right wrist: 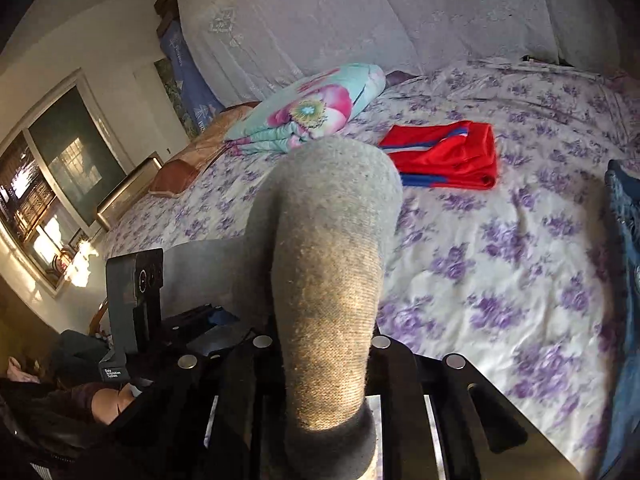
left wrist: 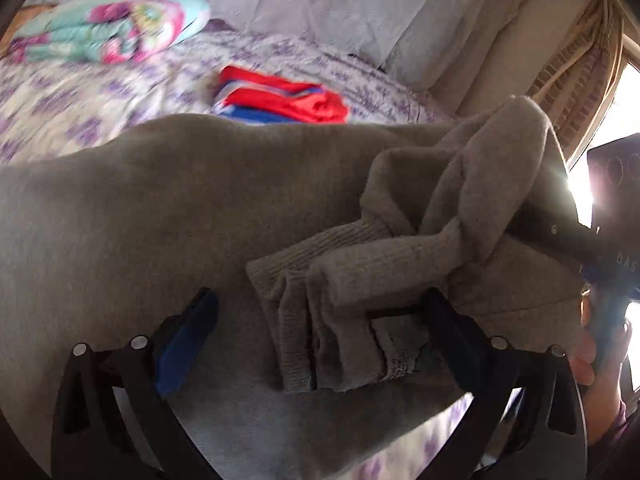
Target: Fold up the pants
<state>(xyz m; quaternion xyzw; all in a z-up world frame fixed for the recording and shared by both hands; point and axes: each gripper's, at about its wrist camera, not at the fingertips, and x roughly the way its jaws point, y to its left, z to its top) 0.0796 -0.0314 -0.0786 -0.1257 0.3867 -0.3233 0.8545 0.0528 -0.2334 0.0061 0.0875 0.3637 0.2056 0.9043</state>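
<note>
From the left wrist view, a folded floral quilt lay at the far left of the bed, which was covered in a purple-flowered sheet. Further right sat a folded red and blue garment, well apart from the quilt. The grey pants spread across the near part of the bed and hid most of the sheet. Their ribbed cuffs were bunched between the fingers of the left gripper, whose jaws stood wide apart, neither pad pressing the cloth. At the right edge, the right gripper's dark body and a hand stood before a bright window.

From the right wrist view, a window filled the far left, and the left gripper's body stood near it. The right gripper was clamped on a thick fold of the grey pants, which rose straight up in front of the lens and blocked the middle of the bed. Beyond it lay the quilt and, to the right, the red garment. Blue denim lay along the right edge.
</note>
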